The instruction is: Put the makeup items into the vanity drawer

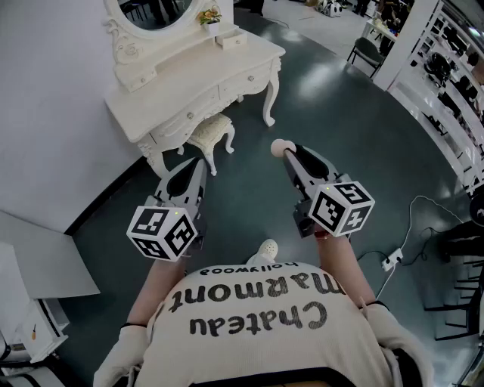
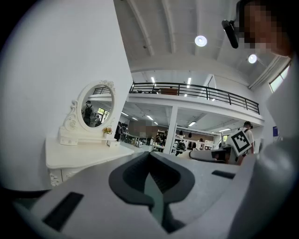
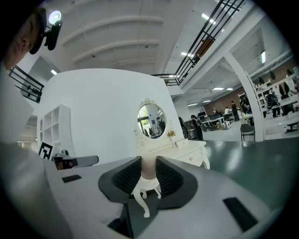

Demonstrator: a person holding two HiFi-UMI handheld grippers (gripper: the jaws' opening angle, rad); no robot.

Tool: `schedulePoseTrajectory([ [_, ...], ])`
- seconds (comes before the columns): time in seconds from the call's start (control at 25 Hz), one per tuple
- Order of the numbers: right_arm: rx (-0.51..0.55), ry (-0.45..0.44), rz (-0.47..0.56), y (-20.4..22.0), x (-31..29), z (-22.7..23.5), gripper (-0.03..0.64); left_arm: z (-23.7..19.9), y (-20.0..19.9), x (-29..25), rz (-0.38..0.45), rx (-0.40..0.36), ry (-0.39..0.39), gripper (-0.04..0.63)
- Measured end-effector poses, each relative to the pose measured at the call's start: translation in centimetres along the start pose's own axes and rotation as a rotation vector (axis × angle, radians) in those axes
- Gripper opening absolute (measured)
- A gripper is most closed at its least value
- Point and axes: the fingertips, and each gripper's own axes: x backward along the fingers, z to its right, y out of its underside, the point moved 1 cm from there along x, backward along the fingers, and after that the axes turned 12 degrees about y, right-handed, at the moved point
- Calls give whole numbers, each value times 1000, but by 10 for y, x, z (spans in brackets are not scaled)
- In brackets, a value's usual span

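Note:
The white vanity (image 1: 181,91) with its oval mirror stands against the wall ahead; its drawers (image 1: 243,78) look closed. It also shows in the left gripper view (image 2: 84,156) and the right gripper view (image 3: 187,148). My right gripper (image 1: 286,151) is held level above the floor. Its pads press on a small cream, round-ended makeup item (image 1: 278,147), seen between the jaws (image 3: 148,168). My left gripper (image 1: 189,165) is level beside it. Its jaws (image 2: 149,156) meet at the tips with nothing between them. Both grippers are well short of the vanity.
A white cushioned stool (image 1: 210,133) stands under the vanity. A flower pot (image 1: 209,17) and a small box (image 1: 231,39) sit on top. A black chair (image 1: 367,51) and shelves (image 1: 446,72) are at the right. A power strip (image 1: 392,261) with cable lies on the floor.

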Motion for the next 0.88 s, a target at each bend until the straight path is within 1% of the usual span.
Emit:
schedulePoseTrajectory([
  [0.32, 4, 20, -18, 10, 8, -6, 115, 5, 4, 15, 2, 9, 7, 8],
  [0.44, 0, 36, -38, 19, 7, -4, 115, -1, 11, 15, -3, 27, 3, 8],
  [0.56, -23, 47, -47, 22, 2, 8, 115, -6, 20, 5, -9, 56, 6, 8],
  [0.72, -51, 49, -45, 20, -22, 26, 115, -17, 26, -12, -27, 74, 12, 8],
  [0.88, -35, 40, -62, 14, -64, 40, 115, -40, 24, -42, -33, 108, 19, 8],
])
